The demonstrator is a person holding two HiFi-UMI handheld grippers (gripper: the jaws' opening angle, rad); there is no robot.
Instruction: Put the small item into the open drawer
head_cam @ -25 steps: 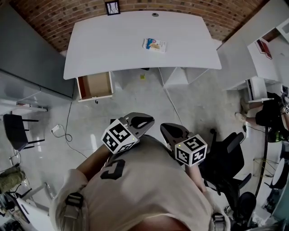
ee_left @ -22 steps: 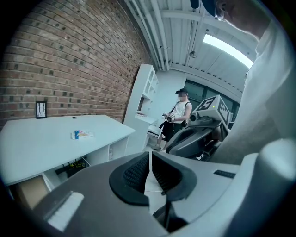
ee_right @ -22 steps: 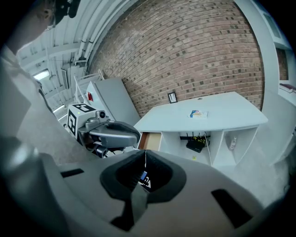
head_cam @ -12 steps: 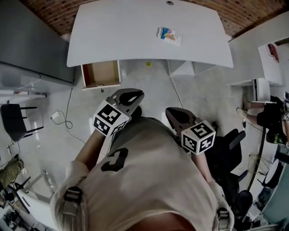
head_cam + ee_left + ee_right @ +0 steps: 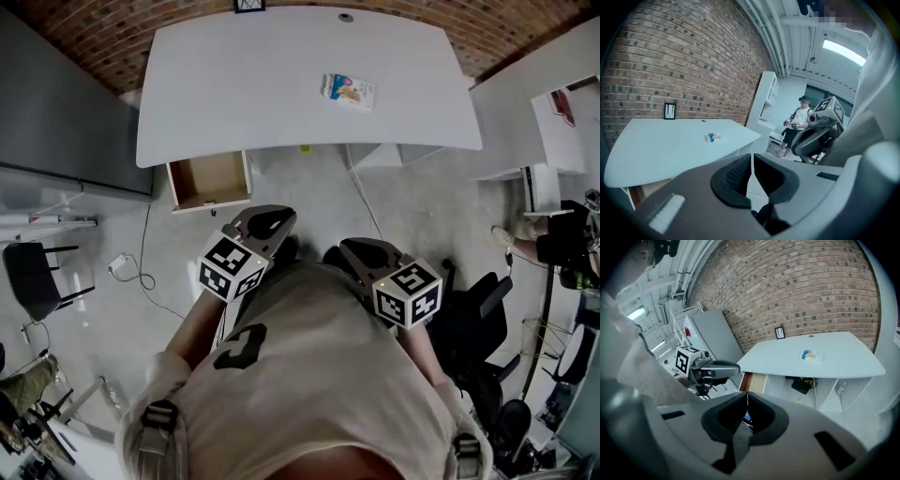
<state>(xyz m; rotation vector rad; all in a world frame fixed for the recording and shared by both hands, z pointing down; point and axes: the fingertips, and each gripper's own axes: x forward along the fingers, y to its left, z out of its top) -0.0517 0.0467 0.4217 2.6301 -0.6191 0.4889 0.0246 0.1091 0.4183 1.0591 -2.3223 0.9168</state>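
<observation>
Desk (image 5: 262, 84): white, small packet (image 5: 348, 90) at 1 o'clock
Drawer (image 5: 208, 181): pulled out, 10 o'clock
Wall (image 5: 103, 37): brick
Jaws: left gripper (image 5: 270, 216), right gripper (image 5: 362, 247) pressed together, empty

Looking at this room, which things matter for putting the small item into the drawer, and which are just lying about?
For the job:
small packet on the desk
open drawer
left gripper and right gripper, both shut, holding nothing

Just lying about:
picture frame
black office chair
white plug on the floor
</observation>
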